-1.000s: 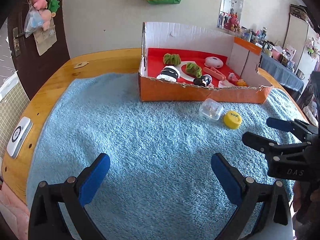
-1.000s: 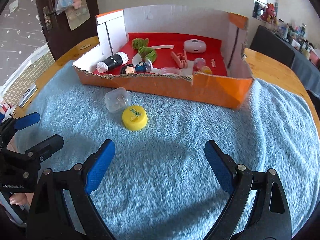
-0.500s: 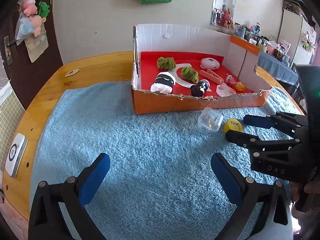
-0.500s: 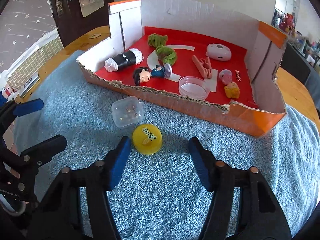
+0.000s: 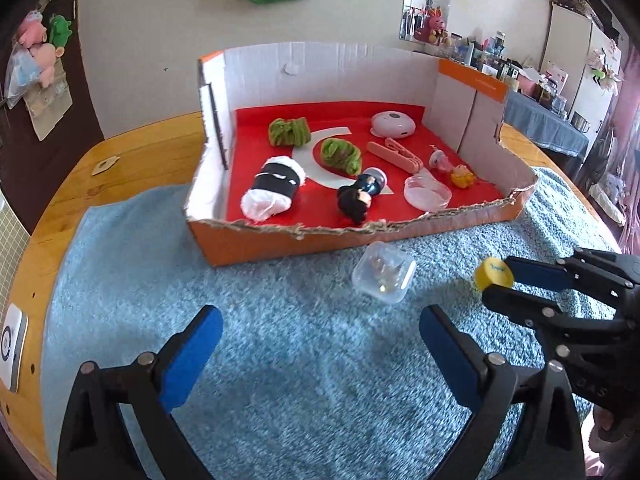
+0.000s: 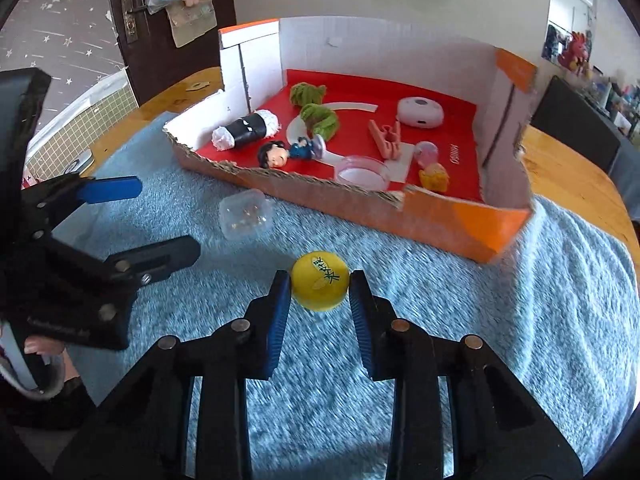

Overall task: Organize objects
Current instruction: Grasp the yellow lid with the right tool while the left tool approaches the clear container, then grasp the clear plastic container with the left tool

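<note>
We work over a blue towel (image 5: 280,360) that covers most of the wooden table (image 5: 132,160), and it lies under both of our tongs. Ahead of both tools stands the cardboard box (image 6: 440,224), low at its torn front wall and high at the back, with its red floor already carrying a black-and-white roll (image 5: 272,188), two green knitted pieces (image 5: 340,152), a small doll (image 5: 358,198), a pink clip (image 5: 396,154), a round white case (image 5: 392,125) and a clear shallow dish (image 5: 426,194). Our left gripper (image 5: 320,348) hangs wide apart over bare towel and holds nothing. Just ahead of it, between it and the box front, sits the clear plastic case (image 5: 384,276), untouched. Our right gripper (image 6: 320,308) has its two blue pads pressed against either side of the yellow cap (image 6: 319,286), which looks raised a little off the towel, short of the box wall. We judge the step in hand to be the carrying of this cap to the box. The next move calls for lifting it clear of the ragged front edge, bringing it over a free patch of red floor, perhaps near the dish, and only then letting the pads part. The clear case looks like the item left after it.
</note>
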